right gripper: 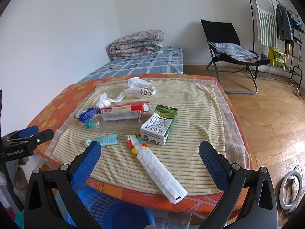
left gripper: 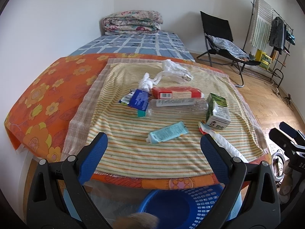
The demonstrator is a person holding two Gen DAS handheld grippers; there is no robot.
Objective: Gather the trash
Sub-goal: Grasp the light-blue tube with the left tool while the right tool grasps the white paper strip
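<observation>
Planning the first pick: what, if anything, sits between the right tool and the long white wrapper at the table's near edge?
Nothing visible does. The right tool is open and empty, and the long white wrapper lies flat on the striped towel directly ahead between its fingers. The milk carton stands just beyond the wrapper's far end, not in the approach.

Trash scattered on striped yellow towel (right gripper: 190, 103):
- Green-and-white milk carton (right gripper: 159, 124), lying on side, right of centre.
- Clear plastic bottle with teal cap (right gripper: 116, 117), lying flat, touching red cardboard box (right gripper: 124, 107) behind it.
- Blue foil snack wrapper (right gripper: 88, 115), crumpled, at bottle's cap end.
- Pale teal squeeze tube (right gripper: 103, 140), flat, near front.
- Long white paper wrapper with red-yellow print (right gripper: 155, 168), reaching front edge.
- Crumpled white tissue (right gripper: 103, 99) and crumpled clear plastic bag (right gripper: 141, 88), at back.
- Blue perforated plastic basket (left gripper: 183, 206), below front edge.
</observation>
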